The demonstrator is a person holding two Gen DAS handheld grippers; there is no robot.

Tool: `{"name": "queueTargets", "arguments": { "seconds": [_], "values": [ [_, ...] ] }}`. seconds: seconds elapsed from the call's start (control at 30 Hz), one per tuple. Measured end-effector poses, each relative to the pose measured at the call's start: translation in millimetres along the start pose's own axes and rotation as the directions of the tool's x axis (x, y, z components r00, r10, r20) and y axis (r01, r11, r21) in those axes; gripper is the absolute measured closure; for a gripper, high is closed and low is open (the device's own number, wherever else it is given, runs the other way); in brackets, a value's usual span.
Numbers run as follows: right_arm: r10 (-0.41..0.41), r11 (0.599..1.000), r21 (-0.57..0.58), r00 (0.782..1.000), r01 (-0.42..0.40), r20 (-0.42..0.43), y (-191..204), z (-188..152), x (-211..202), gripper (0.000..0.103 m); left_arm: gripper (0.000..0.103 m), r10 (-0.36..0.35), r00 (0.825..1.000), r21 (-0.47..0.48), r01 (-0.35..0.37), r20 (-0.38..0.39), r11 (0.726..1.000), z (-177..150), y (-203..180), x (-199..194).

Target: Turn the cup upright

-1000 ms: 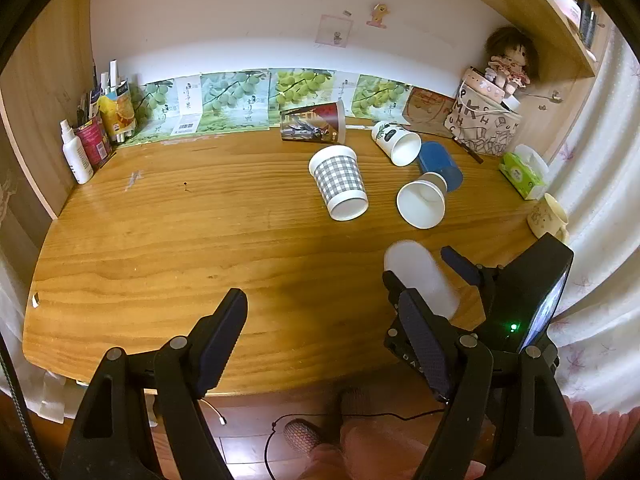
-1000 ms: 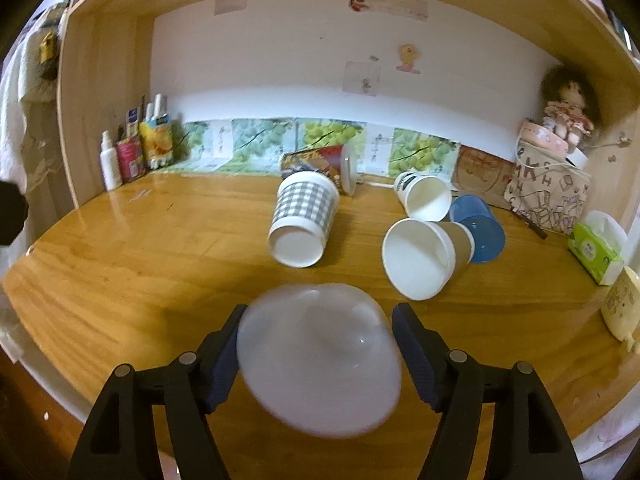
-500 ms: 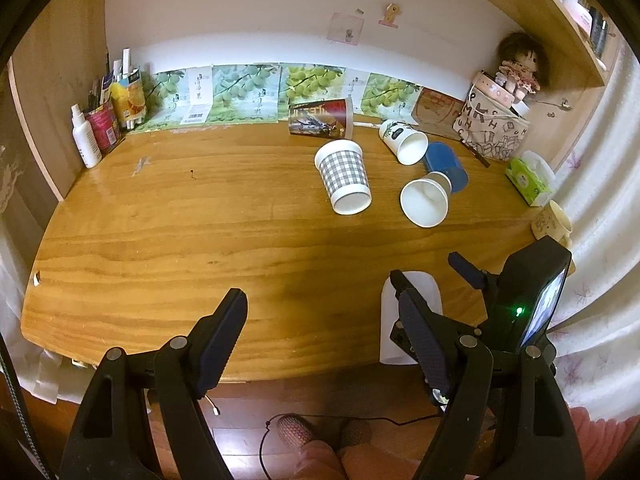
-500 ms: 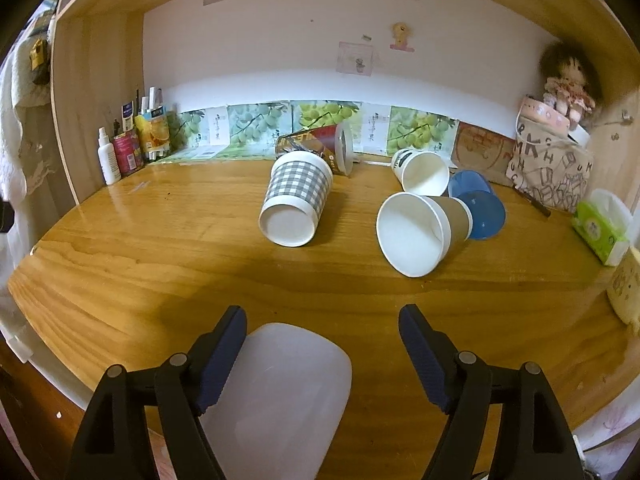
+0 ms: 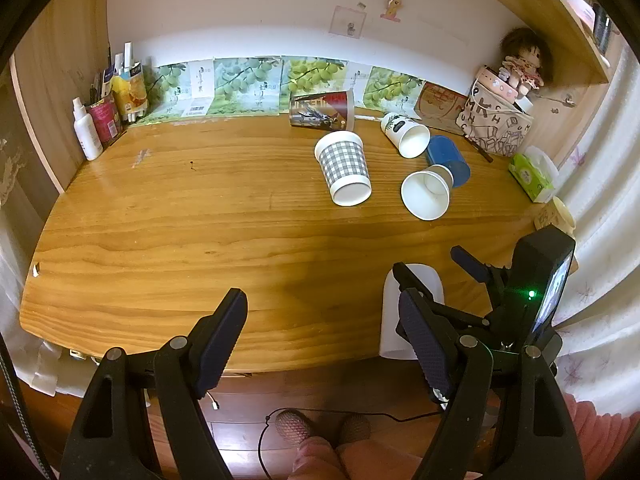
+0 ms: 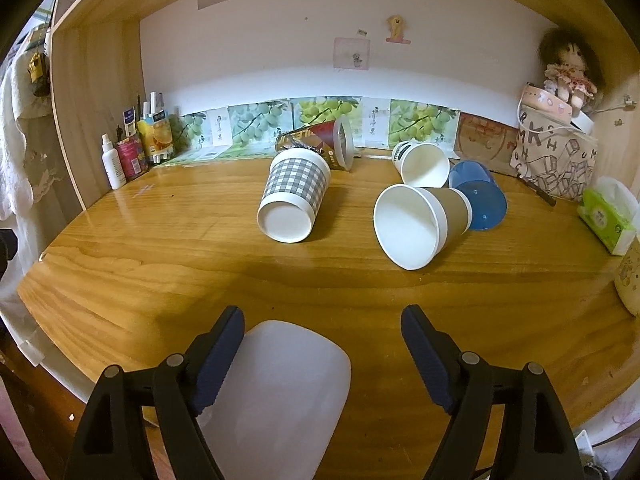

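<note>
Right wrist view: white cup (image 6: 276, 380) standing at near tabletop (image 6: 160, 280) edge, between spread fingers (image 6: 220, 344) of right gripper (image 6: 322, 344), untouched. Left gripper (image 5: 324, 328) likewise open, left of cup.

Cup: translucent white cup (image 6: 280, 376), plain, frosted plastic look.
Pose: stands on the wooden desk (image 6: 160, 280), wider end down, narrower rounded end up; whether that end is base or mouth cannot be told.
Position: at the desk's near edge, well apart from the tipped cups further back.
Left view: same cup (image 5: 390, 320), partly hidden.
</note>
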State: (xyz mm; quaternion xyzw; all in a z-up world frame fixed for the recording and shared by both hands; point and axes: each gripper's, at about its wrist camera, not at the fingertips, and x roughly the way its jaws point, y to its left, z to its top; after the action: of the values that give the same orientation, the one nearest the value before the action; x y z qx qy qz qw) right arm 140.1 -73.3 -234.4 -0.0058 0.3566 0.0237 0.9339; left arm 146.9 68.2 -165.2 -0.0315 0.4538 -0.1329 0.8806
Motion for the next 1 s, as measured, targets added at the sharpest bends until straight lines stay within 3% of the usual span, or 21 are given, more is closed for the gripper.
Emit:
{"name": "queueTargets", "arguments": {
  "seconds": [0.37,0.6,0.83,1.0],
  "values": [
    [-0.028,0.999,-0.025,0.998,0.026,-0.053,-3,12,20,0.022,0.022,0.04,0.999,-0.084,-0.04,-0.001,0.996,-3,14,6],
    [0.005,0.998,-0.061,0.997,-0.01,-0.078,-13,22,31,0.022,0.022,0.129,0.992,-0.19,-0.127,-0.001,0.974,-7,19,7],
    [0.146,0.966,-0.198,0.984,-0.165,-0.104,-23,41,26,0.022,0.022,0.242,0.97,-0.37,-0.223,0.003,0.902,-18,19,4],
    [0.29,0.876,-0.358,0.946,-0.324,-0.146,-23,54,16,0.022,0.022,0.315,0.949,-0.504,-0.268,0.008,0.821,-33,12,-1]
  ]
}}
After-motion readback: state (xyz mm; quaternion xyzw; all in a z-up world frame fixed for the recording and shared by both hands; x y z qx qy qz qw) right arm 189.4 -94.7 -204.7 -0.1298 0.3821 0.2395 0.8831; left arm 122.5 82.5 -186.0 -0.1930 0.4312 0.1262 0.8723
